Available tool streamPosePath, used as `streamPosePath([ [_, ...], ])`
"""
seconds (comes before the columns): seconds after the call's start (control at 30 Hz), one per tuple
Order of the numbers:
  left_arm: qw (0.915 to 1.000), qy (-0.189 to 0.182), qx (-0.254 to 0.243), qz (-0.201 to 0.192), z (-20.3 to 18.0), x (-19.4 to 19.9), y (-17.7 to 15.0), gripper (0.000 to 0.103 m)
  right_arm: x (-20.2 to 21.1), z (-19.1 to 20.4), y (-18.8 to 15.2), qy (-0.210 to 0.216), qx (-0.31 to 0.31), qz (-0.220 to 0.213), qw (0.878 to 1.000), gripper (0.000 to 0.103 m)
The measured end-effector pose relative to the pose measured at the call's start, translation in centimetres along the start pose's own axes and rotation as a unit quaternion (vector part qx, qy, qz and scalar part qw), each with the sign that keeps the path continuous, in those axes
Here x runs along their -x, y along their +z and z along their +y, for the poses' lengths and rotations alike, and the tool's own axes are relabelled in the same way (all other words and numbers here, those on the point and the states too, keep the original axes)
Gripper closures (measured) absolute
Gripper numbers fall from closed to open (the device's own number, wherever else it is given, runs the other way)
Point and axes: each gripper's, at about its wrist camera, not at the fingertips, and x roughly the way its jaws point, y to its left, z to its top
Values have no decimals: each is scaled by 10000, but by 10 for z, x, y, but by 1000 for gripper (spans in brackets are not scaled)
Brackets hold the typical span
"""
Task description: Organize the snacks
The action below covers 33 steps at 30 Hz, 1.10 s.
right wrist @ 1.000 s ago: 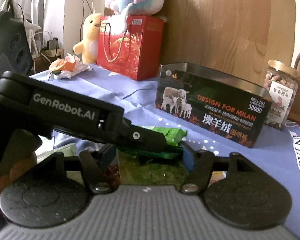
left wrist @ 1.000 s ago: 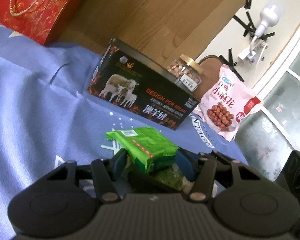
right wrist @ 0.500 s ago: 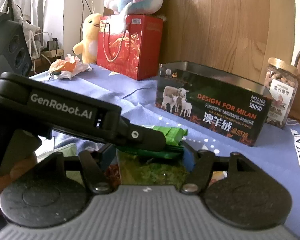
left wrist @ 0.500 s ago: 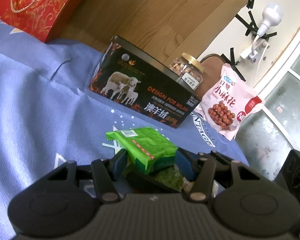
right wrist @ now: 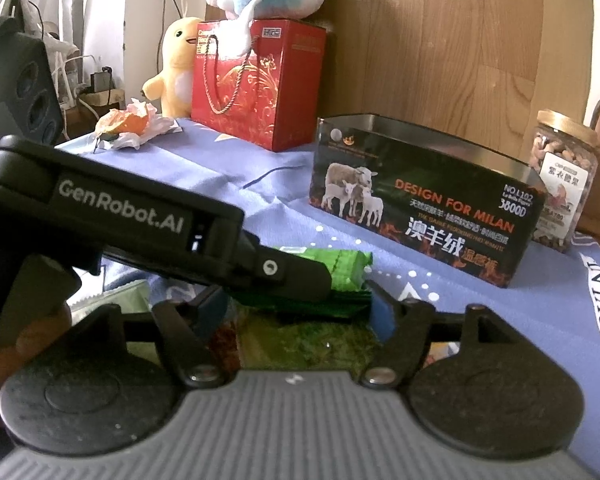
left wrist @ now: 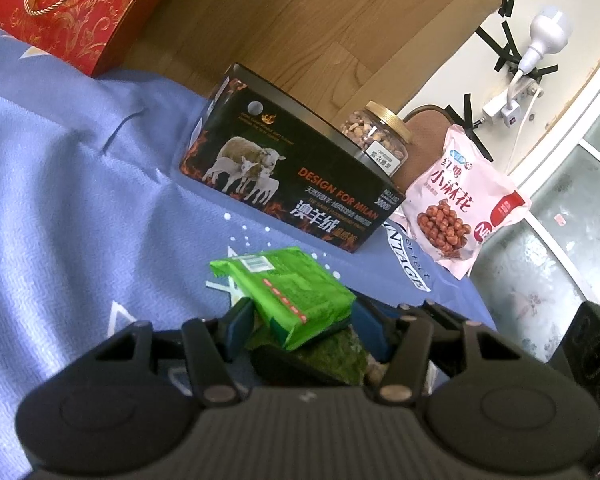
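Glossy green foil packet (left wrist: 290, 292) on matt woven blue cloth (left wrist: 60, 208); printed metal tin (right wrist: 420, 204) with bare shiny rim; clear plastic jar (right wrist: 562, 180); smooth wood panel (right wrist: 440, 40); glossy red paper bag (right wrist: 256, 84).

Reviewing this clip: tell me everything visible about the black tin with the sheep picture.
The black tin is a long rectangular box that looks like metal, lidless, its silvery inner wall showing. The front bears three white sheep, orange flames, "DESIGN FOR MILAN" in orange and white Chinese characters. It stands upright on the blue cloth, before the wooden panel. A nut jar stands close behind its right end; contact is unclear. Its inside is hidden. No gripper touches it.
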Motion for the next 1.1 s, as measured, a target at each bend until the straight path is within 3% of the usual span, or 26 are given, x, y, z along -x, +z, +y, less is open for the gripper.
streamPosePath([
  [0.23,10000,-10,0,-2,0,0,0,46,3,0,-1,-10,-13,-12,10000,27],
  [0.5,10000,5,49,-38,1,-1,-1,53,5,1,-2,2,1,-92,10000,30],
  [0.7,9999,52,-27,-137,-2,2,-1,53,11,2,-3,-9,37,-270,9996,39],
  [1.1,9996,-25,-70,-257,-20,9,15,53,28,-1,6,-169,41,-767,9969,42],
])
